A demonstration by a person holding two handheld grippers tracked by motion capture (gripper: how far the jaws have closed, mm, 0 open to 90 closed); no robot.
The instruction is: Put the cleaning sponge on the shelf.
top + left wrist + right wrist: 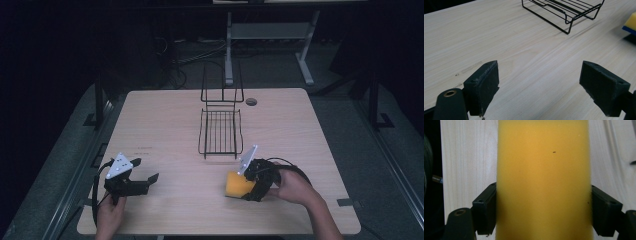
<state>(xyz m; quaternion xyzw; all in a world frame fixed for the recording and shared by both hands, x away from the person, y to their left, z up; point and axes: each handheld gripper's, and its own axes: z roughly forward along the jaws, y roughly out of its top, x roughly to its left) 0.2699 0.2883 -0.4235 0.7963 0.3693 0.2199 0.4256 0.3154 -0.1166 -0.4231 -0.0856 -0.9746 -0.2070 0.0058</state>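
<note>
The right gripper pinched the yellow sponge near the table's front edge — best lifted level, squeezed lightly, toward the wire rack — while the left gripper waited spread.

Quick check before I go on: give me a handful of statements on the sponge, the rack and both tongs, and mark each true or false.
1. The right tongs are closed on the yellow sponge. True.
2. The left tongs hold the sponge too. False: their jaws stand wide apart over bare table, with nothing between them.
3. The sponge already lies in the wire rack. False: it is at the table's near side, short of the rack, in the right tongs.
4. The rack holds nothing. True, as far as the high view shows.
5. The sponge has a blue layer. True: a blue edge shows in the left gripper view.
</note>
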